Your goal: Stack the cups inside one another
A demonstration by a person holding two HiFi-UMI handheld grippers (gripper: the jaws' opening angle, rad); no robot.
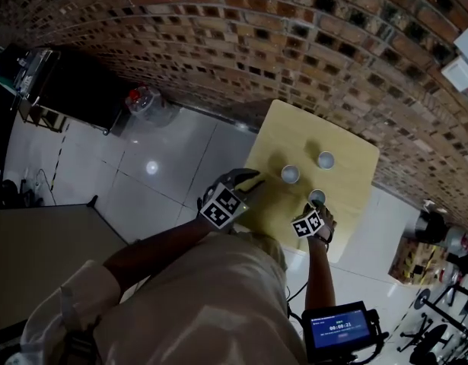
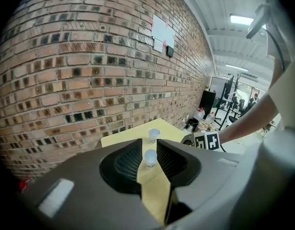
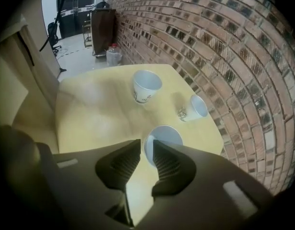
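Observation:
Three white paper cups stand upright on a small pale wooden table. My right gripper points steeply down over the nearest cup, also seen in the head view. Its jaws stand a little apart astride the near side of the rim, with a sliver of table showing beside the left pad. The middle cup and the far cup stand beyond it, apart. My left gripper is open and empty, short of the middle cup, at the table's left edge.
A brick wall runs close behind the table. Grey floor tiles lie to the left, with a dark cabinet and a clear jar by the wall. A screen device sits by my right arm.

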